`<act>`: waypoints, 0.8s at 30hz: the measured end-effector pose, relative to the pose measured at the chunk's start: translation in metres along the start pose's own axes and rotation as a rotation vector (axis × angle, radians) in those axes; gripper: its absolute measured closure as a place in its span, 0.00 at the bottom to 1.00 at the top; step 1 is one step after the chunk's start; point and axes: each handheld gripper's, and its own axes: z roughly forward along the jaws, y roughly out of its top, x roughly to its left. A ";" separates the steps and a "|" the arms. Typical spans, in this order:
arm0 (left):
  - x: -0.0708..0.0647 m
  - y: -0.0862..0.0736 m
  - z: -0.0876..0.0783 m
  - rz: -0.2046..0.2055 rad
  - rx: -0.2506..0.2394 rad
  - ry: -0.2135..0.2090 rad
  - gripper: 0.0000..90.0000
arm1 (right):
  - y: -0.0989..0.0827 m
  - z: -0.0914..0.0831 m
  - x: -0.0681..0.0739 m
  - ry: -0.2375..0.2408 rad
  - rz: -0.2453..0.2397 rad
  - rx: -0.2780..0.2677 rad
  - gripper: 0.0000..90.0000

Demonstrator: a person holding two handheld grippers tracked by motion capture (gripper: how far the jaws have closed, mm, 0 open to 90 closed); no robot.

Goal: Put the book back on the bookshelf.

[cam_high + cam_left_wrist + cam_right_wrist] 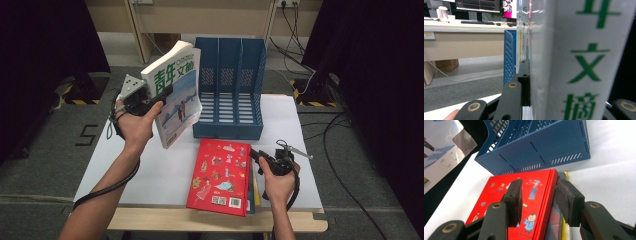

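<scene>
A thick white book (pixel 176 95) with green characters on its cover is held up in the air, tilted, just left of the blue file rack (pixel 230 90). My left gripper (pixel 162 92) is shut on it. In the left gripper view the book's spine (pixel 579 62) stands between the jaws of that gripper (pixel 571 75). A red picture book (pixel 220 177) lies flat at the table's front on other books (pixel 255 194). My right gripper (pixel 256 156) is open at its right edge. One jaw hangs over the red cover (pixel 499 195) and the other is off the edge (pixel 539 187).
The blue rack (pixel 536 147) has three slots and stands at the back of the white table (pixel 150 170). Its side wall (pixel 509 57) is close beside the held book. Cables run over the floor at the right (pixel 345 150).
</scene>
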 end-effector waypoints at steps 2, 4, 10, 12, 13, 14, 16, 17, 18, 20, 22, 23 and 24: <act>-0.002 0.001 0.003 -0.003 -0.002 -0.005 0.82 | 0.000 0.000 0.000 0.000 0.001 0.001 0.64; -0.004 0.002 0.008 -0.004 -0.002 -0.013 0.82 | 0.000 0.000 -0.001 -0.001 -0.002 0.005 0.63; -0.008 0.004 0.015 0.001 -0.001 -0.021 0.82 | -0.001 0.000 -0.001 -0.001 0.007 0.003 0.64; -0.010 0.005 0.019 0.002 -0.001 -0.023 0.82 | -0.002 0.000 -0.002 -0.002 0.006 0.004 0.64; -0.010 0.005 0.019 0.002 -0.001 -0.023 0.82 | -0.002 0.000 -0.002 -0.002 0.006 0.004 0.64; -0.011 0.005 0.022 0.003 -0.002 -0.025 0.82 | -0.002 0.000 -0.002 -0.001 0.006 0.004 0.64; -0.012 0.006 0.025 0.002 -0.004 -0.027 0.82 | -0.002 0.000 -0.002 -0.002 0.006 0.005 0.64; -0.013 0.006 0.027 0.002 -0.004 -0.029 0.82 | -0.002 0.000 -0.002 -0.003 0.005 0.003 0.63; -0.013 0.006 0.027 0.002 -0.004 -0.029 0.82 | -0.002 0.000 -0.002 -0.003 0.005 0.003 0.63; -0.015 0.007 0.033 -0.002 -0.007 -0.035 0.82 | -0.001 -0.001 -0.002 -0.002 0.005 0.005 0.64; -0.015 0.007 0.035 0.000 -0.005 -0.035 0.82 | -0.001 -0.001 -0.002 -0.002 0.005 0.005 0.64; -0.017 0.007 0.038 -0.004 -0.006 -0.034 0.82 | -0.001 -0.002 -0.003 -0.001 0.006 0.004 0.64; -0.017 0.007 0.038 -0.004 -0.006 -0.034 0.82 | -0.001 -0.002 -0.003 -0.001 0.006 0.004 0.64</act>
